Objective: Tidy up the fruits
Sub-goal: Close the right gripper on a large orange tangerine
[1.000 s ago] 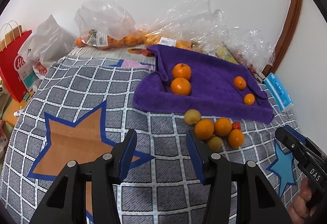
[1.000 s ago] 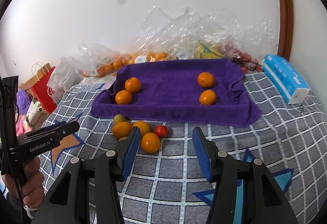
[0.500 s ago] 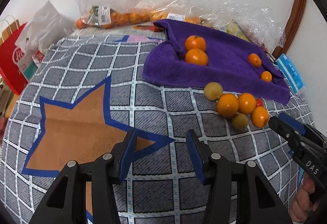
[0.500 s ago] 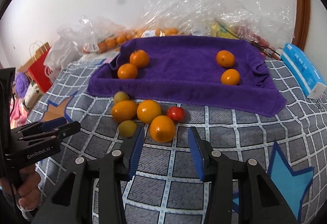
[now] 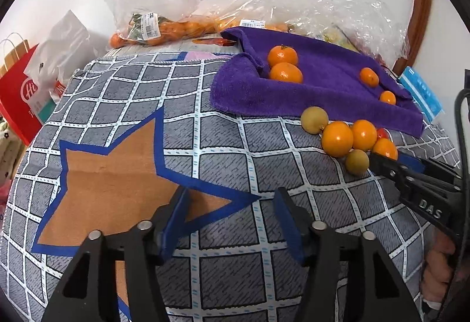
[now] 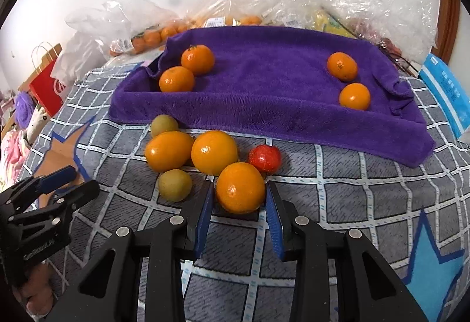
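A purple towel [image 6: 264, 104] holds two mandarins at its left [image 6: 197, 59] and two at its right [image 6: 342, 66]. In front of it lies a cluster of fruit: two oranges [image 6: 214, 151], a red tomato [image 6: 264, 157] and two greenish fruits [image 6: 174, 185]. My right gripper [image 6: 239, 195] is closing on the nearest orange [image 6: 240, 190], its blue pads against the orange's two sides. The left wrist view shows that orange [image 5: 384, 147] at the right gripper's tips [image 5: 384, 160]. My left gripper [image 5: 232, 195] hovers over the brown star, jaws opening, nothing between them.
Clear plastic bags [image 5: 164, 28] of oranges line the back wall. A red paper bag [image 5: 20, 99] stands at the left edge and a blue tissue pack [image 6: 446, 90] at the right. The grey checkered cover [image 5: 229, 263] spreads under both grippers.
The right gripper came forward and down to the fruit cluster and narrowed its jaws around the nearest orange. The left gripper sank toward the cover and its jaws widened.
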Demonstrator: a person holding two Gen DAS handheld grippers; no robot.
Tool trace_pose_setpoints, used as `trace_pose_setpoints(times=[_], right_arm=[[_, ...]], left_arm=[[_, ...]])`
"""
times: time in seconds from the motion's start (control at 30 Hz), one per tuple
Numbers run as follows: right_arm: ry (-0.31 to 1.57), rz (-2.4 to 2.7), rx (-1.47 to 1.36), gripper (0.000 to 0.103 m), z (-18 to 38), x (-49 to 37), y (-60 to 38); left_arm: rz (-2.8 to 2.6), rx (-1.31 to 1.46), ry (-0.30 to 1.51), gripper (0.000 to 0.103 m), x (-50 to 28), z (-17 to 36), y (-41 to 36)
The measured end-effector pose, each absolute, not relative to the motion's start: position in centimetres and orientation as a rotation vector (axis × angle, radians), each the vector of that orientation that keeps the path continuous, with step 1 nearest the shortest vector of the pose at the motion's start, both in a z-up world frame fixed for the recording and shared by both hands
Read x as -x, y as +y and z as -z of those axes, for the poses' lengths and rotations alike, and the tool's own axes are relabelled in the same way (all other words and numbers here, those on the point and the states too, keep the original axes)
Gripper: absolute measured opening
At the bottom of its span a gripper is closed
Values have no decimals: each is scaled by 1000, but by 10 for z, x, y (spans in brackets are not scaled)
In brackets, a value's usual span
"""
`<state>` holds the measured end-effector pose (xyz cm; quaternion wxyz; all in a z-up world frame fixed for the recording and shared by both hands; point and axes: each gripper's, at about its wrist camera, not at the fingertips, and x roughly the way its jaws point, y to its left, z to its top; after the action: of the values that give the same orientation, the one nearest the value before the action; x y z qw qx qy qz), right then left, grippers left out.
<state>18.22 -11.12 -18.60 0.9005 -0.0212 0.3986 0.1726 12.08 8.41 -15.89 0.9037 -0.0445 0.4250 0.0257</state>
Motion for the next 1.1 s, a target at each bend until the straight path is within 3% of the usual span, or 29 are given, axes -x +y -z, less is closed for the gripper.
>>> trace_pose_setpoints(times=[0.3, 0.33, 0.43, 0.8, 0.9, 1.03, 1.1], right_arm=[[793, -369, 52, 32, 178, -168, -120], [796, -370, 44, 32, 177, -166, -124], [789, -363, 35, 32, 174, -160, -132], [788, -315, -9, 32, 172, -145, -179], [797, -303, -44, 32, 176, -146, -192], [768, -291, -60, 32, 178, -142, -205], [755, -285, -59, 32, 177, -141, -210]], left_arm=[[-49, 70, 891, 70, -122, 160, 81], [-50, 64, 894, 72, -122, 161, 80], [-88, 40, 919, 95, -124, 164, 77], [-109, 63, 911, 95, -119, 164, 80], [-106, 44, 909, 89, -118, 164, 77], [-76, 52, 899, 60, -112, 159, 71], [-48, 85, 900, 56, -110, 154, 66]])
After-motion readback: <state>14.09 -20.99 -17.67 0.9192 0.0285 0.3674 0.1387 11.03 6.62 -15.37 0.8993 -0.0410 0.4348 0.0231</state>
